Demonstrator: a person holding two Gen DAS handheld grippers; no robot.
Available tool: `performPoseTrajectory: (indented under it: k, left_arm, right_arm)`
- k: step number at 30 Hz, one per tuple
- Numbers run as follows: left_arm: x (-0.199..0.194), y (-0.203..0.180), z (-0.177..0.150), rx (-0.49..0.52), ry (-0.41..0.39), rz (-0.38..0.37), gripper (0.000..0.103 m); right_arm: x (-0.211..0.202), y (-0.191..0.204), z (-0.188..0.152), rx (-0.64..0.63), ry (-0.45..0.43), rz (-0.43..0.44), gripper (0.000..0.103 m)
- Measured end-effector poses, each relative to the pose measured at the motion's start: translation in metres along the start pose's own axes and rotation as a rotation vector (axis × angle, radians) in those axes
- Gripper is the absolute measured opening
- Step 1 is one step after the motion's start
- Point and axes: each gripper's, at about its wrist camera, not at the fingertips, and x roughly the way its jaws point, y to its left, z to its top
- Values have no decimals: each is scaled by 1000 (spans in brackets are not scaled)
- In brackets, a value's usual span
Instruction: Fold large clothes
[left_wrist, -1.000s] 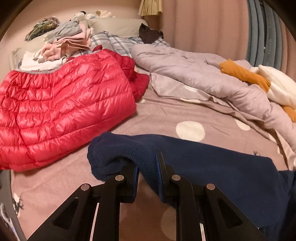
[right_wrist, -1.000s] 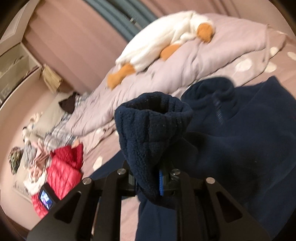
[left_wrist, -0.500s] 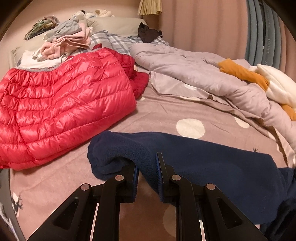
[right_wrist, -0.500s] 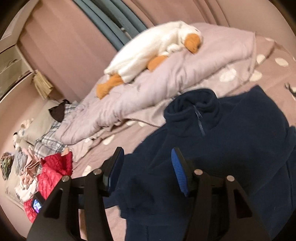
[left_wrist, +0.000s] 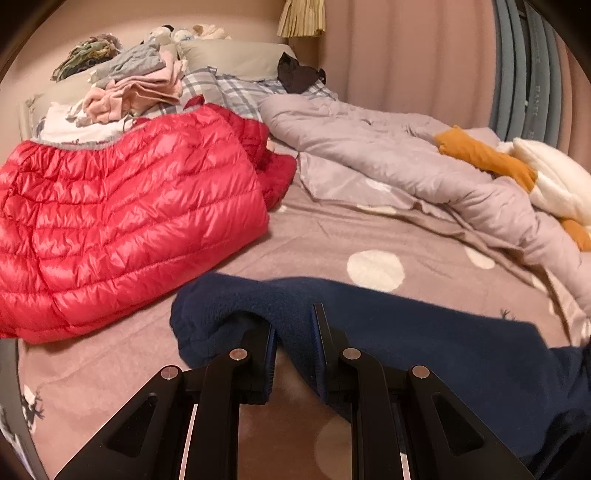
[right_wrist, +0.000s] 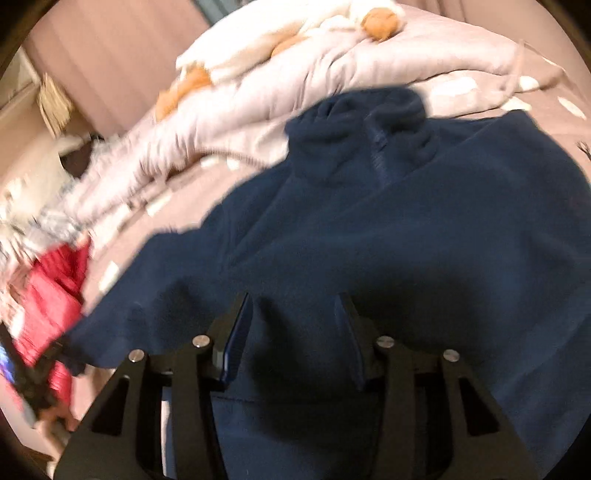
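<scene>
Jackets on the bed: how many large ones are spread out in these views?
2. The red puffer jacket lies at left; the navy fleece lies nearer, pinched by the left gripper. The folded pile may hide others.

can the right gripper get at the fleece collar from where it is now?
Probably yes. The right gripper is open, jaws wide, empty, over the navy fleece. The collar lies straight ahead along its fingers with only flat fleece between, nothing on top. The view is motion-blurred, so the gap is unclear.
</scene>
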Motion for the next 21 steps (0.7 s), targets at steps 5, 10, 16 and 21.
performPoseTrajectory:
  k: [5, 10, 16, 21]
  left_arm:
    - [-22, -12, 2, 11, -41, -2, 18]
    - [-51, -34, 7, 67, -99, -14, 18]
    - [-92, -68, 14, 145, -174, -31, 18]
    - [-71, -53, 8, 41, -23, -94, 18]
  right_arm:
    - [-65, -57, 16, 25, -174, -143, 49]
    - [-115, -125, 23, 117, -250, -247, 49]
    - [-161, -192, 12, 220, -302, -340, 49]
    - [-184, -229, -7, 299, -288, -315, 49]
